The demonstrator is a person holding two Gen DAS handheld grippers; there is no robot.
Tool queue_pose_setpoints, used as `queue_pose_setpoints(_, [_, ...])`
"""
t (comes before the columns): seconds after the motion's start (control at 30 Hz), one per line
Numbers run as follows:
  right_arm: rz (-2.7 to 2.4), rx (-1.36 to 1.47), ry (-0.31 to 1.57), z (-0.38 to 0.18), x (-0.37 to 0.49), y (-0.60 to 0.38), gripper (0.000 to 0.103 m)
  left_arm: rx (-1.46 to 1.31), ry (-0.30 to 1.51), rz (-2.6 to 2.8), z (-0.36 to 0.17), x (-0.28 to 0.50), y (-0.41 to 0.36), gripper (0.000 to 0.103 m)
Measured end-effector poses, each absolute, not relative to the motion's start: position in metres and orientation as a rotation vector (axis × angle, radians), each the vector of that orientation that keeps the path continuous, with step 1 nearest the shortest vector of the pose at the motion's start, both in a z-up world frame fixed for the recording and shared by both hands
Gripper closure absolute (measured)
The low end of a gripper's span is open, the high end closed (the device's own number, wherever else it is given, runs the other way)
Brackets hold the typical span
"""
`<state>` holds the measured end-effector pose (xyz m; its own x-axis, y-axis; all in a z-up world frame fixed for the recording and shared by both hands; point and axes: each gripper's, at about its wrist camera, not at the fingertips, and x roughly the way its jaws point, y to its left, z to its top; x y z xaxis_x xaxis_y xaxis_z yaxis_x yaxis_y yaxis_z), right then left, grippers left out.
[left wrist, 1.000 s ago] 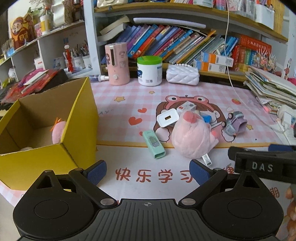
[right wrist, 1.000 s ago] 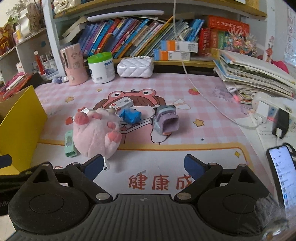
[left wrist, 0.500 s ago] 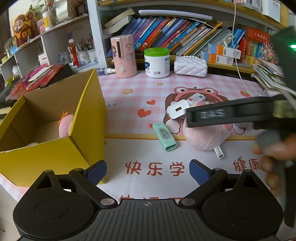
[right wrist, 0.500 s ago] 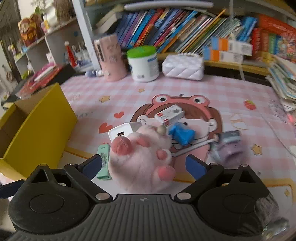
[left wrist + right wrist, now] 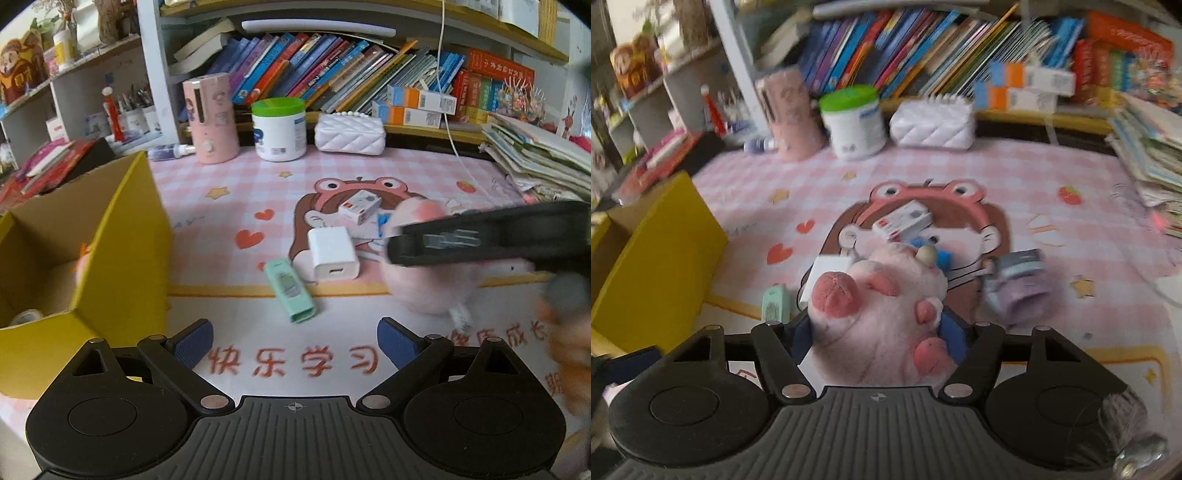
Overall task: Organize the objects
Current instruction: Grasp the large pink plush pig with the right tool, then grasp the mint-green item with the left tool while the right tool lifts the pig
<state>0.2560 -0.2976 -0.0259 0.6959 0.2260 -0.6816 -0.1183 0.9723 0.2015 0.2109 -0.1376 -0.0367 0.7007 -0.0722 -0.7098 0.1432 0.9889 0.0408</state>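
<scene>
A pink plush toy [image 5: 882,314] lies on the desk mat, and my right gripper [image 5: 875,338] has closed its blue pads on both sides of it. In the left wrist view the plush [image 5: 439,288] sits partly behind the right gripper's black body [image 5: 491,240]. My left gripper [image 5: 295,341] is open and empty above the mat's front. A white charger [image 5: 334,254], a mint green stapler [image 5: 291,290] and a small white box [image 5: 360,206] lie near the plush. A yellow cardboard box [image 5: 122,258] stands at the left, open, with a pink toy inside.
A purple toy car [image 5: 1019,288] and a blue item [image 5: 942,254] lie right of the plush. A pink cylinder [image 5: 210,118], a green-lidded jar [image 5: 279,129] and a white quilted case [image 5: 351,133] stand before the bookshelf. Stacked papers [image 5: 535,158] are at the right.
My right gripper moved forward and left over the plush toy and its fingers closed in on it. My left gripper shifted slightly and stayed open.
</scene>
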Motion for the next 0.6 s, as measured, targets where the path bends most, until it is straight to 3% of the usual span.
queue_pose_setpoints(0.07, [0.177, 0.123, 0.737, -0.019, 0.243, -0.303, 0.037, 0.071, 0.794, -0.118, -0.041, 0.221, -0.139, 0.009])
queue_pose_setpoints(0.13, [0.16, 0.096, 0.712, -0.015, 0.231, -0.308, 0.036, 0.041, 0.817, -0.109, -0.047, 0.234, -0.14, 0.02])
queue_pose_setpoints(0.33, [0.16, 0.026, 0.687, -0.013, 0.215, -0.312, 0.036, 0.028, 0.865, -0.056, -0.068, 0.271, -0.143, 0.04])
queue_pose_setpoints(0.6, [0.139, 0.008, 0.722, -0.017, 0.21, -0.312, 0.036, 0.036, 0.905, -0.037, -0.082, 0.288, -0.144, 0.054])
